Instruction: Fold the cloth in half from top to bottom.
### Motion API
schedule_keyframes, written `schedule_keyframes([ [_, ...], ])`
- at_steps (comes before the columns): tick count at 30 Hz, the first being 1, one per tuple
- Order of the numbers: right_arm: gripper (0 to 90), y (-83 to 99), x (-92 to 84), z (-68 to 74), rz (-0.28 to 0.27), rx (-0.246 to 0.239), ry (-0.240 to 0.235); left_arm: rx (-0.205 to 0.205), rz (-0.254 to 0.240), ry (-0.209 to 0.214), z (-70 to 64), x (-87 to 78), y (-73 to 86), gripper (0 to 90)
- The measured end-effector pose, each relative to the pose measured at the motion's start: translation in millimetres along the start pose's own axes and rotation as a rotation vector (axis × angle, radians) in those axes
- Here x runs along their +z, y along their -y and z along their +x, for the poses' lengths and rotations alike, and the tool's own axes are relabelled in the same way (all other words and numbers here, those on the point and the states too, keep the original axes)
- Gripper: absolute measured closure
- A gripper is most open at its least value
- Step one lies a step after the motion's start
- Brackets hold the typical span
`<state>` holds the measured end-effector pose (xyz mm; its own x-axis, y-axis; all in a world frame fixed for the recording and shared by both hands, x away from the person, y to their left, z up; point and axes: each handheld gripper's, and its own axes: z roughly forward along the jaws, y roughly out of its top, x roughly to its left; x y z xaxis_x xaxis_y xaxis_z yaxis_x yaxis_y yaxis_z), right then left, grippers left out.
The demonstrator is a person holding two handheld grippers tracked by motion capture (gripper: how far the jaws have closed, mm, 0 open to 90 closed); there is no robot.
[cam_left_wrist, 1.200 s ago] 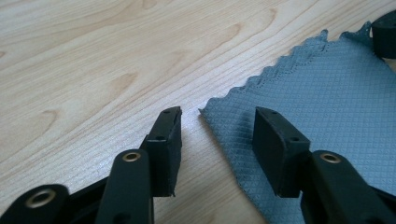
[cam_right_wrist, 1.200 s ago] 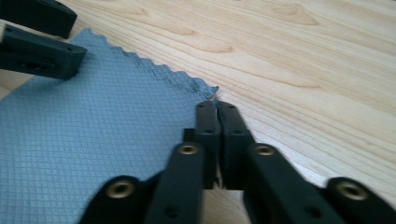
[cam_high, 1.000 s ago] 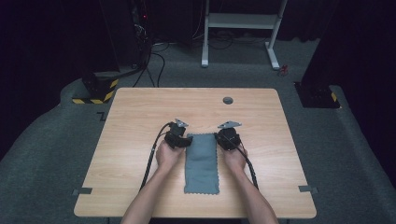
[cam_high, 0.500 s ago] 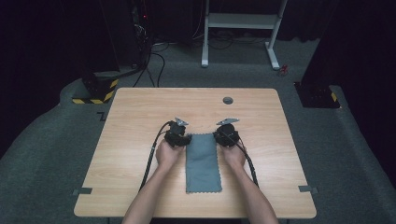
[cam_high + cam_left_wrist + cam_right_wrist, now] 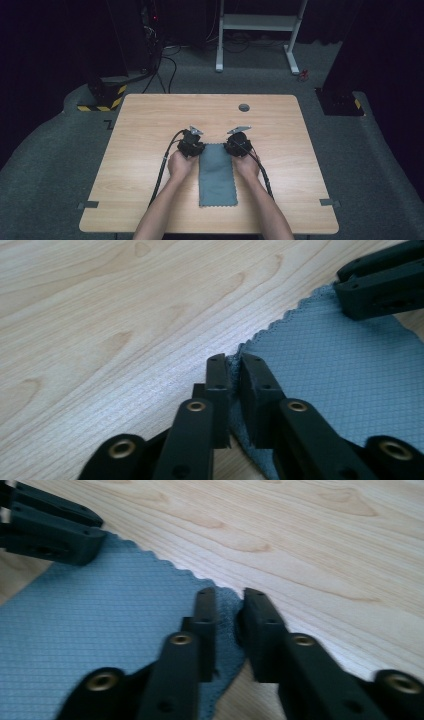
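The grey cloth (image 5: 217, 173) lies flat on the wooden table (image 5: 140, 125) between the person's hands, long side running away from them, and it looks thin, light and limp, likely to sag and fold once raised, so its far corners are the sensible places to pinch. The left gripper (image 5: 233, 371) has just been closing, jaws nipping the far left corner; the right gripper (image 5: 227, 611) seems clamped on the far right corner, though blur leaves this uncertain

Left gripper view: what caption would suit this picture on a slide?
The left tool pinches a corner of the grey-blue cloth on the wooden table; the right tool grips the opposite corner.
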<state>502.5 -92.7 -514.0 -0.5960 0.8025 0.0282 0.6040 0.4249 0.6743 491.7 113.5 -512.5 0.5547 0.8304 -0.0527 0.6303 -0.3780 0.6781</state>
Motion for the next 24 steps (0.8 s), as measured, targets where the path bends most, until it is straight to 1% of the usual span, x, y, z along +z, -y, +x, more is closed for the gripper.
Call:
schedule_keyframes([
  [1, 85.6, -0.1, 0.3, 0.8, 0.000, -0.002, -0.012, 0.002, 0.008, 0.006, 1.2, -0.2, -0.8, 86.3],
  [2, 86.5, -0.8, 0.5, 0.4, 0.003, -0.013, -0.016, -0.005, 0.011, 0.013, 1.9, 0.1, -1.4, 87.2],
  [4, 87.5, -1.3, 0.4, 0.6, 0.007, -0.015, -0.016, -0.028, 0.018, 0.033, 4.0, 0.5, -2.7, 88.2],
  [6, 88.1, -1.2, 0.0, 1.2, 0.007, -0.012, -0.013, -0.039, 0.025, 0.048, 6.5, 0.5, -3.6, 88.7],
  [7, 88.2, -1.5, -0.6, 0.9, 0.010, -0.013, -0.015, -0.037, 0.028, 0.051, 7.3, 0.5, -4.3, 88.8],
  [8, 88.2, -1.6, -1.8, 0.5, 0.009, -0.005, -0.020, -0.035, 0.026, 0.056, 7.3, 0.2, -5.3, 88.9],
  [9, 88.2, -1.5, -3.3, -1.1, 0.001, -0.004, -0.026, -0.043, 0.013, 0.063, 7.0, -0.7, -5.8, 88.9],
  [10, 88.2, -1.4, -5.3, -2.1, -0.003, 0.008, -0.033, -0.049, 0.006, 0.070, 8.2, -1.9, -6.7, 89.0],
  [11, 88.2, -1.3, -7.3, -3.0, -0.006, 0.016, -0.039, -0.061, 0.005, 0.084, 8.9, -2.9, -7.4, 89.0],
  [12, 88.3, -1.6, -9.1, -4.8, -0.011, 0.008, -0.043, -0.065, 0.002, 0.089, 9.7, -3.8, -7.9, 89.1],
  [13, 88.3, -2.0, -11.3, -5.3, -0.014, 0.017, -0.050, -0.066, 0.001, 0.093, 10.4, -4.7, -8.3, 89.1],
  [14, 88.3, -2.5, -13.2, -6.3, -0.020, 0.015, -0.055, -0.068, 0.003, 0.096, 10.4, -5.1, -8.6, 89.1],
  [15, 88.3, -2.7, -14.7, -6.3, -0.025, 0.015, -0.057, -0.063, 0.010, 0.098, 10.5, -5.7, -9.1, 89.1],
  [17, 88.4, -4.6, -18.1, -4.3, -0.020, -0.001, -0.053, -0.054, 0.013, 0.095, 8.5, -7.4, -12.1, 89.1],
  [19, 88.3, -6.5, -22.6, -2.7, -0.029, -0.013, -0.042, -0.035, -0.001, 0.089, 7.6, -11.5, -16.3, 89.1],
  [20, 88.4, -6.8, -24.9, -3.3, -0.031, -0.019, -0.040, -0.034, -0.007, 0.092, 7.1, -13.1, -17.9, 89.0],
  [21, 88.4, -6.4, -26.1, -4.1, -0.031, -0.016, -0.041, -0.036, -0.011, 0.094, 6.3, -14.1, -19.0, 88.9],
  [22, 88.4, -6.3, -27.2, -4.9, -0.031, -0.009, -0.045, -0.025, -0.013, 0.091, 5.0, -15.6, -20.7, 88.9],
  [24, 88.4, -6.6, -30.4, -6.8, -0.041, 0.003, -0.051, -0.017, -0.023, 0.089, 3.4, -17.3, -22.0, 88.9],
])
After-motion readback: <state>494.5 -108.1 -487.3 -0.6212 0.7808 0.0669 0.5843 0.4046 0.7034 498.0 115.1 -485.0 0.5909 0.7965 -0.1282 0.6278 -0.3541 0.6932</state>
